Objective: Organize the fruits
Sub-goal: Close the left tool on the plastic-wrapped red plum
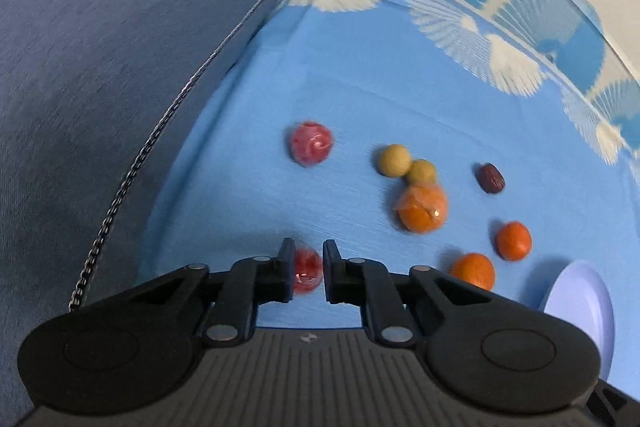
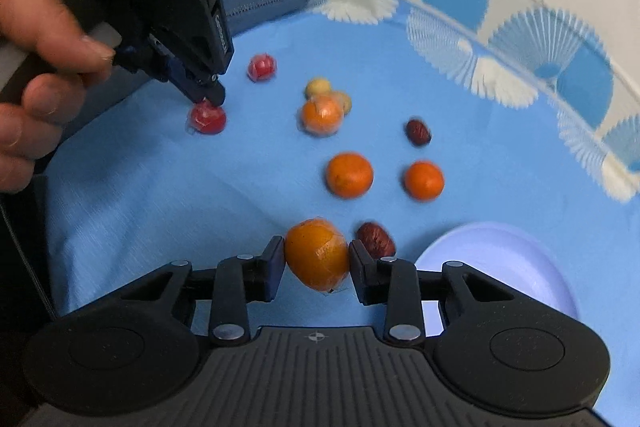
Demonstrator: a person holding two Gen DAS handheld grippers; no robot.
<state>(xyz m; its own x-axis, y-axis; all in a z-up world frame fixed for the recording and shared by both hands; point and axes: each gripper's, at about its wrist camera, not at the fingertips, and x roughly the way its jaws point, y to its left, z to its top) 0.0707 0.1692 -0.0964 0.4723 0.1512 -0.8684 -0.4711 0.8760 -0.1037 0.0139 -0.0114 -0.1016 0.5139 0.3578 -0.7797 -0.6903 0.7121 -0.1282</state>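
Note:
On the blue cloth (image 1: 240, 147), my left gripper (image 1: 308, 251) is shut on a small red wrapped fruit (image 1: 308, 273). The right wrist view shows the left gripper (image 2: 208, 95) pointing down onto that red fruit (image 2: 208, 119). My right gripper (image 2: 316, 247) is shut on a wrapped orange fruit (image 2: 316, 255), a pad touching each side. A dark red date (image 2: 376, 239) lies just right of it. Loose on the cloth are a second red fruit (image 2: 262, 67), two yellow-green fruits (image 1: 394, 159), another wrapped orange (image 2: 322, 115), two bare oranges (image 2: 349, 174) (image 2: 424, 181) and a second date (image 2: 418, 132).
A pale lilac plate (image 2: 500, 259) sits at the lower right, also at the edge of the left wrist view as the plate (image 1: 580, 307). A fan-patterned cloth (image 2: 520, 27) rises behind. A grey-blue cushion (image 1: 100, 67) with a chain (image 1: 160, 131) borders the left. A person's hand (image 2: 24, 67) holds the left gripper.

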